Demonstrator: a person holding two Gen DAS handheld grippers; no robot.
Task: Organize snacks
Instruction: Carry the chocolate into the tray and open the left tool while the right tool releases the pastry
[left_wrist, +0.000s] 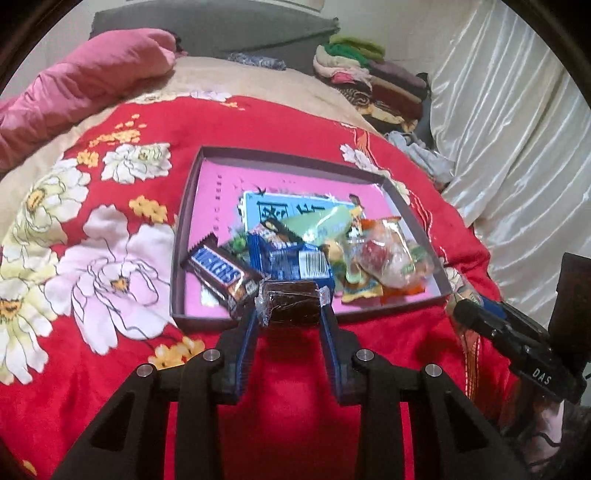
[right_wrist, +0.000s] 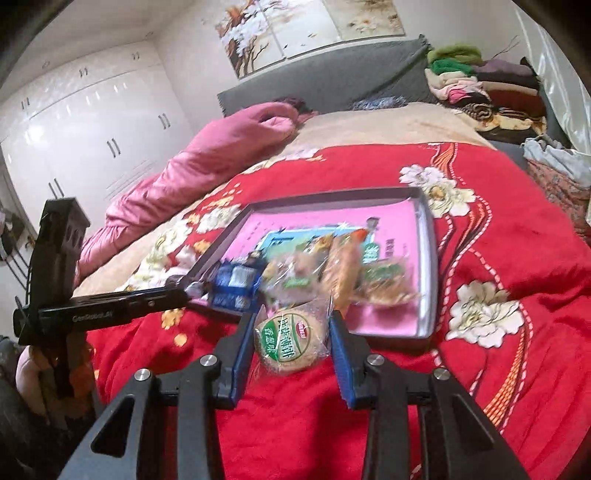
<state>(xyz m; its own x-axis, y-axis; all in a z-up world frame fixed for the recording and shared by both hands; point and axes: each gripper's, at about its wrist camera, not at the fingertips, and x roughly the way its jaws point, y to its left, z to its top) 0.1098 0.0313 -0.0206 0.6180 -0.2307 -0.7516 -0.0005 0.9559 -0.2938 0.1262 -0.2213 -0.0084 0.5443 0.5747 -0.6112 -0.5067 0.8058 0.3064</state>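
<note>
Two claws grip snacks — brownie (left_wrist: 290, 302), biscuit pack (right_wrist: 290, 341).

Wrapped snacks (left_wrist: 295, 254) piled in a shallow pink-floored tray (left_wrist: 280, 162).

A home bedroom: a bed spread with a red plush blanket printed with big white flowers (left_wrist: 92, 258), a rumpled pink quilt (right_wrist: 192, 173) along its side, a grey padded headboard (right_wrist: 332, 85), folded clothes stacked at the bed's corner (right_wrist: 487, 88), glossy white wardrobe doors (right_wrist: 85, 136) and pale satin curtains (left_wrist: 517, 140)
</note>
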